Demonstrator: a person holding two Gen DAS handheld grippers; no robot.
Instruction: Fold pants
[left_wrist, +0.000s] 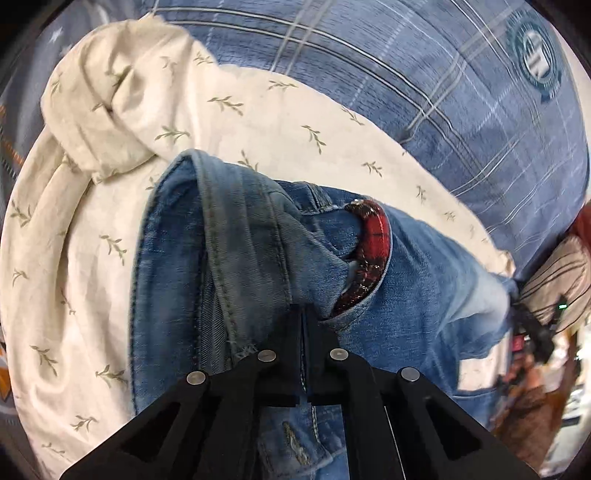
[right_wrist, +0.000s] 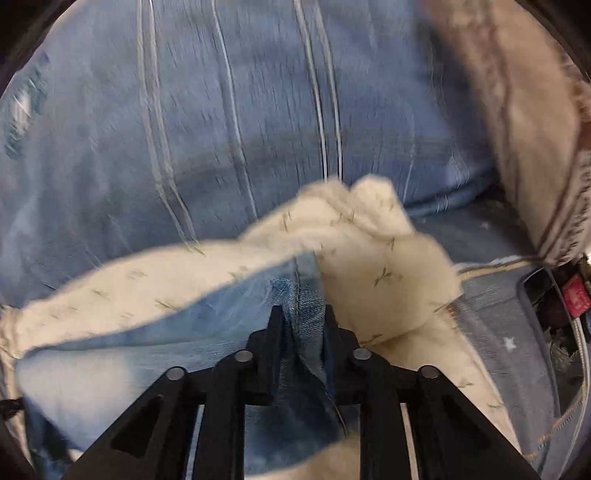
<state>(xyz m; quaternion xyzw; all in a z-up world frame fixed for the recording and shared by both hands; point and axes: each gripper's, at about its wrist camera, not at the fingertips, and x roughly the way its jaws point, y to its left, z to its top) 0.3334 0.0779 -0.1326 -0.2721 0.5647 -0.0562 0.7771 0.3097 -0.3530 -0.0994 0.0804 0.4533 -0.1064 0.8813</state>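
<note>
The blue jeans (left_wrist: 413, 266) with a red plaid lining (left_wrist: 373, 251) at the waistband lie bunched on a cream leaf-print cloth (left_wrist: 92, 221). My left gripper (left_wrist: 303, 314) is shut on a fold of the jeans near the waistband. In the right wrist view the jeans (right_wrist: 147, 332) stretch left, pale and blurred. My right gripper (right_wrist: 301, 314) is shut on a seamed edge of the jeans, with the cream cloth (right_wrist: 369, 240) bunched just beyond it.
A blue plaid bedsheet (left_wrist: 406, 74) lies under everything and fills the far side (right_wrist: 221, 110). A beige striped cloth (right_wrist: 517, 129) lies at the right. A dark bag with a red label (right_wrist: 576, 295) sits at the right edge.
</note>
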